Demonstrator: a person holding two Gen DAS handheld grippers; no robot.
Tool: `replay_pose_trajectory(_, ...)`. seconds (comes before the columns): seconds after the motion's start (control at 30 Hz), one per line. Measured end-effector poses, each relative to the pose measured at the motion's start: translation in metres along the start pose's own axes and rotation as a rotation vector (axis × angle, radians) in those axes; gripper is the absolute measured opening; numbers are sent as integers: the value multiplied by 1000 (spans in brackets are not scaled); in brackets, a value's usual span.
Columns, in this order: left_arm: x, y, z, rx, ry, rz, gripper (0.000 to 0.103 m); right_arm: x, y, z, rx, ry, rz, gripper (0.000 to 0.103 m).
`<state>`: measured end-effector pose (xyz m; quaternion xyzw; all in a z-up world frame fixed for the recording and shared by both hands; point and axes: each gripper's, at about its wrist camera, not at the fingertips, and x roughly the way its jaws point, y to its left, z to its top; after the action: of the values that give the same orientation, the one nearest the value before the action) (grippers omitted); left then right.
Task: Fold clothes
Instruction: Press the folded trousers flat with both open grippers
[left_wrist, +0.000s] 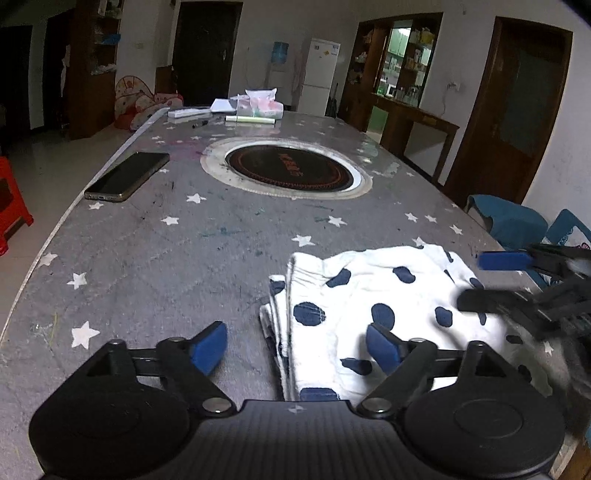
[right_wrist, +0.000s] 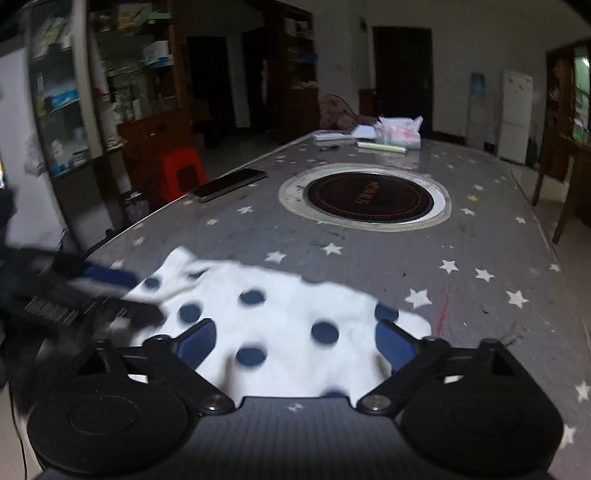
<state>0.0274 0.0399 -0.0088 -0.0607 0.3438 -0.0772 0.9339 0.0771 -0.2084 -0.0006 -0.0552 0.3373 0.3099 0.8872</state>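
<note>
Left wrist view: stacked folded edges of the polka-dot garment (left_wrist: 369, 306) show sharply; right wrist view blurs them. The white, navy-dotted garment lies folded on the star-patterned table (left_wrist: 166, 258), nearer the cameras than the round inset cooktop (left_wrist: 288, 170). Left gripper (left_wrist: 295, 349) and right gripper (right_wrist: 291, 341) both stand apart, holding nothing, over the garment.

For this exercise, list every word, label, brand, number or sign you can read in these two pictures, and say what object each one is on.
No text here can be read with confidence.
Round cooktop set in the table: reddish lettering on the black glass, too blurred to read.
White fridge: a strip of small stickers near the top, too small to read.
Tissue pack: printed wrapper, no legible words.
Spotted cloth, phone: no text visible.
</note>
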Motion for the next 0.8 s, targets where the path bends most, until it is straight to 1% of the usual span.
replay_pose_trajectory(0.03, -2, 0, 0, 2, -10, 2, 98, 8, -2, 5, 14, 7, 0, 86)
replay_pose_trajectory(0.07, -3, 0, 1, 4, -21, 4, 103, 15, -4, 10, 28, 15, -1, 85)
replay_pose_trajectory(0.13, -6, -1, 3, 10, -40, 4, 103, 31, -6, 16, 49, 40, -11, 80)
replay_pose_trajectory(0.2, -6, -1, 5, 10, -50, 5, 103, 45, -4, 15, 44, 72, -35, 80)
replay_pose_trajectory(0.3, -3, -2, 8, 9, -52, 12, 103, 55, 2, 11, 12, 90, -62, 80)
replay_pose_trajectory(0.4, -2, -1, 10, -8, -51, 21, 103, 50, 7, 13, -8, 82, -75, 79)
replay_pose_trajectory(0.6, -4, 16, 10, -82, -24, 57, 103, 18, 14, 4, -36, 35, -67, 78)
replay_pose_trajectory(0.7, -2, 18, 7, -77, -4, 71, 103, 9, 17, -9, -56, 42, -63, 78)
replay_pose_trajectory(0.8, 3, 14, 2, -45, 18, 85, 103, 10, 21, -21, -97, 66, -78, 78)
